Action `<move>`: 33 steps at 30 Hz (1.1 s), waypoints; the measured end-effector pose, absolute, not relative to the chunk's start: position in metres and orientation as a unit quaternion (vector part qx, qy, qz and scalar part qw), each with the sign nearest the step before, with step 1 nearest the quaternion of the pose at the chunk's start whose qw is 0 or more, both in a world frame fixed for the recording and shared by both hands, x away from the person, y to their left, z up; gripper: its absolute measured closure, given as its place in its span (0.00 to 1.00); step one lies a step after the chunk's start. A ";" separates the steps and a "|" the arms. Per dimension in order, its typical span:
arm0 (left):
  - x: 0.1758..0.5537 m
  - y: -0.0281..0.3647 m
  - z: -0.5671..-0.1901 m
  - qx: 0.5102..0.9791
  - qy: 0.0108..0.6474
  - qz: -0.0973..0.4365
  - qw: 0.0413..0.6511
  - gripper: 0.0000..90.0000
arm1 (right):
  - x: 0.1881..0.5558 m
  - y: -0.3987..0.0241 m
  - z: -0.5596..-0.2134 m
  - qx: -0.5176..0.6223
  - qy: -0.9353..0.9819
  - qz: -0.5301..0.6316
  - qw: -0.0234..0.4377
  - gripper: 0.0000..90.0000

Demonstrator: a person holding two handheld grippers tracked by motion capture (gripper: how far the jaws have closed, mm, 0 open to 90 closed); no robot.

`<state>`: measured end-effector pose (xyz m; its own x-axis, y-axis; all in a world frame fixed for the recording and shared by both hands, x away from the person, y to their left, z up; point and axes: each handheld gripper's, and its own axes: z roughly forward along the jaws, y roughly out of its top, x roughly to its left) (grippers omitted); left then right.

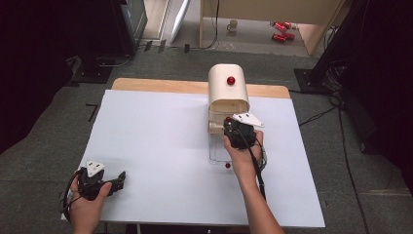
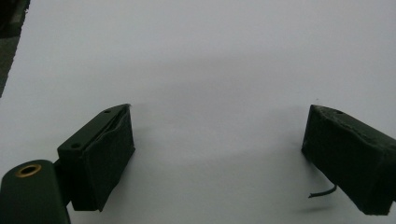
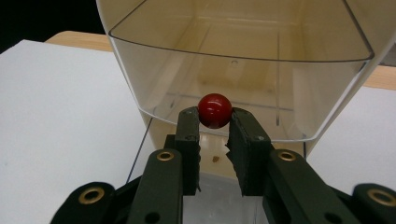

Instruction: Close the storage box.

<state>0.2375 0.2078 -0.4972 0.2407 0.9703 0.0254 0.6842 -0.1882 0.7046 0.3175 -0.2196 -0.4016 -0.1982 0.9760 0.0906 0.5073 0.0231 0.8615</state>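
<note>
A cream round-topped box (image 1: pixel 228 95) stands at the back middle of the white table, with a red knob (image 1: pixel 231 80) on its top. Its clear plastic front (image 3: pixel 243 88) carries a red ball knob (image 3: pixel 215 108). My right gripper (image 3: pixel 215 117) is shut on that ball knob, one pad on each side; in the high view the right gripper (image 1: pixel 234 127) sits right at the box's front. My left gripper (image 1: pixel 117 180) rests at the table's near left corner. Its jaws stand wide apart in the left gripper view (image 2: pixel 219 123), with nothing but bare table between them.
A clear flat tray (image 1: pixel 218 151) lies on the table in front of the box, with a small red knob (image 1: pixel 227 165) at its near edge. The white table sheet (image 1: pixel 156 141) ends at a wooden strip (image 1: pixel 160 86) behind. A mug (image 1: pixel 233 25) and red cans (image 1: pixel 280 30) lie on the floor beyond.
</note>
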 end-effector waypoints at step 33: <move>0.238 0.208 -0.497 0.732 0.566 0.243 0.293 0.10 | 0.259 -0.211 -0.409 0.570 0.679 0.394 0.239 0.00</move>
